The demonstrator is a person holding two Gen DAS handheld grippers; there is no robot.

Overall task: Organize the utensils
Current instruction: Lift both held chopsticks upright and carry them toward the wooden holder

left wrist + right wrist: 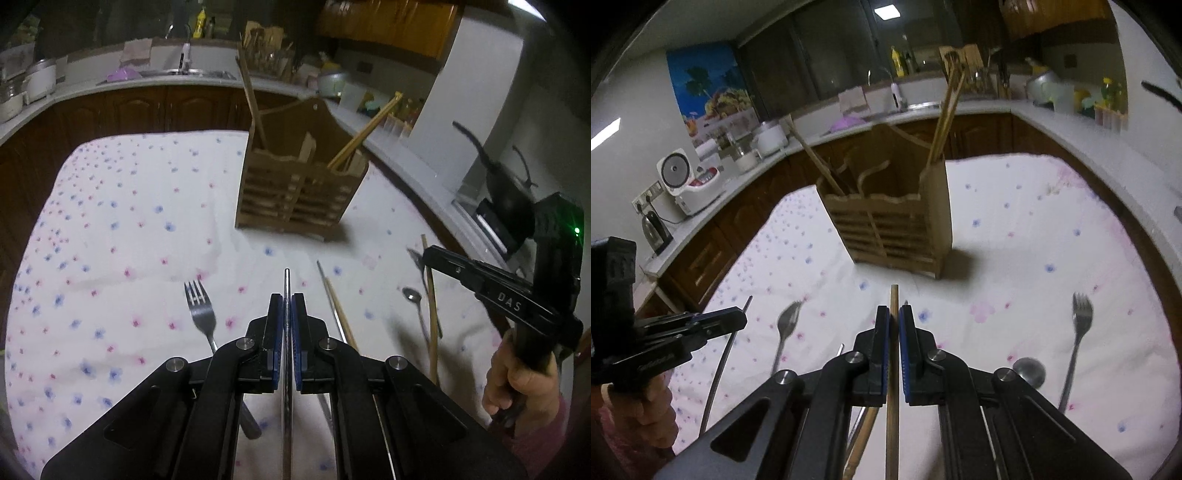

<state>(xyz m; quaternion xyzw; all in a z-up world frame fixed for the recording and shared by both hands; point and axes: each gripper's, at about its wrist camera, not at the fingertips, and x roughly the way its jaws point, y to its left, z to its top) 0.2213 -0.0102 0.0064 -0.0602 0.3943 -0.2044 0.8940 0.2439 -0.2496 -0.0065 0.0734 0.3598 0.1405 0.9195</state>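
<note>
A wooden slatted utensil holder [295, 192] [897, 229] stands on the flowered cloth, with wooden chopsticks [364, 133] [947, 118] leaning in its compartments. My left gripper [287, 306] is shut on a thin metal chopstick [287, 284] pointing toward the holder; it also shows in the right wrist view [716, 373]. My right gripper [894, 317] is shut on a wooden chopstick [894, 299], short of the holder. The right gripper appears at the right of the left wrist view [421, 256].
On the cloth [129, 240] lie a fork [201, 314] [1078, 332], a small spoon [415, 306] [786, 328], a ladle-like spoon [1030, 371], a loose wooden chopstick [432, 314] and a metal-tipped one [336, 306]. Kitchen counters [1071, 122] with appliances surround the table.
</note>
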